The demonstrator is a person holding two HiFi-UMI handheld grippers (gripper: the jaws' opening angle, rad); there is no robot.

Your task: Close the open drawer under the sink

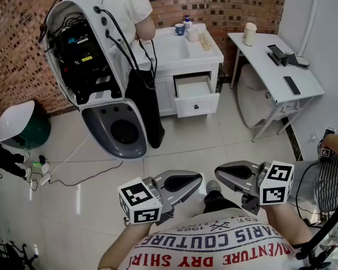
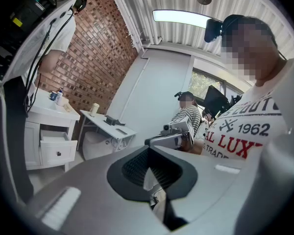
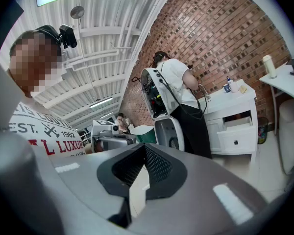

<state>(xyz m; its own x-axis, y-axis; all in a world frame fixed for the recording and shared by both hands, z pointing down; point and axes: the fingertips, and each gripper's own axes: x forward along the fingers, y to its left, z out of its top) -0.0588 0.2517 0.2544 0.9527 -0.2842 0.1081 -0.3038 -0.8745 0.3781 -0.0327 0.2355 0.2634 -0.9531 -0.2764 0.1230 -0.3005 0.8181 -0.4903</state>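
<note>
The white sink cabinet [image 1: 212, 57] stands against the brick wall at the far side of the room. Its top right drawer [image 1: 196, 97] is pulled out, with a small dark knob on its front. The same open drawer [image 2: 56, 148] shows at the left of the left gripper view, and the drawer [image 3: 237, 136] also shows at the right of the right gripper view. My left gripper [image 1: 198, 178] and right gripper [image 1: 218, 170] are held close to my chest with their tips pointing at each other, far from the cabinet. Both are shut and hold nothing.
A person in a white shirt and black apron [image 1: 141, 89] stands at the cabinet's left side, beside a large white and black machine shell [image 1: 96, 66]. A white table [image 1: 276, 66] stands to the right of the drawer. A seated person in stripes [image 1: 332, 179] is at my right. Cables [image 1: 73, 170] lie on the tiled floor.
</note>
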